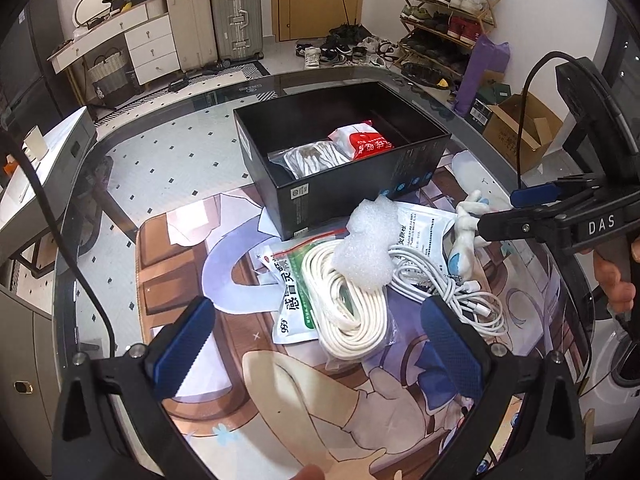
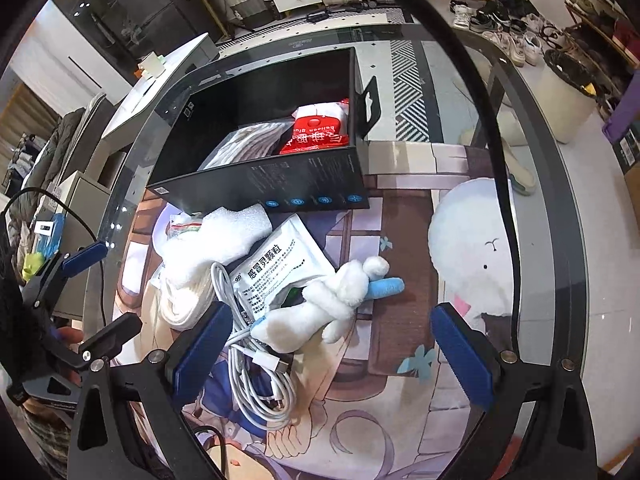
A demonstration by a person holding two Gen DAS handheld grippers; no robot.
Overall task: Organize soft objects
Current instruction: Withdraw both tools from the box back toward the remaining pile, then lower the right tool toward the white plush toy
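The left gripper (image 1: 316, 344) hangs over the table (image 1: 168, 168) with its blue fingers (image 1: 182, 350) spread wide and nothing between them. Just ahead of it, in the left wrist view, lies a bagged coil of white cord (image 1: 346, 304), which rests partly on a green-and-white packet (image 1: 296, 300). A lump of white foam (image 1: 366, 246) sits on top of the cord's far end. Behind the pile stands the black box (image 1: 320, 196), open at the top, with a bag of white goods (image 1: 310, 158) and a red-and-white pack (image 1: 362, 138) inside. Right of the foam a white packet (image 1: 424, 224) lies flat, and a loose white cable (image 1: 452, 296) is bundled beside the cord. Further right a white plush toy (image 1: 466, 226) with blue parts lies on the white packet's edge.

In the right wrist view the right gripper (image 2: 334, 354) is likewise released, fingers (image 2: 464, 358) well apart, poised around the toy (image 2: 320, 306) without touching it. The cable (image 2: 262, 376) runs under the toy's lower end and touches the near finger. The box (image 2: 280, 184) stands beyond, its corner just beside the foam (image 2: 224, 236).
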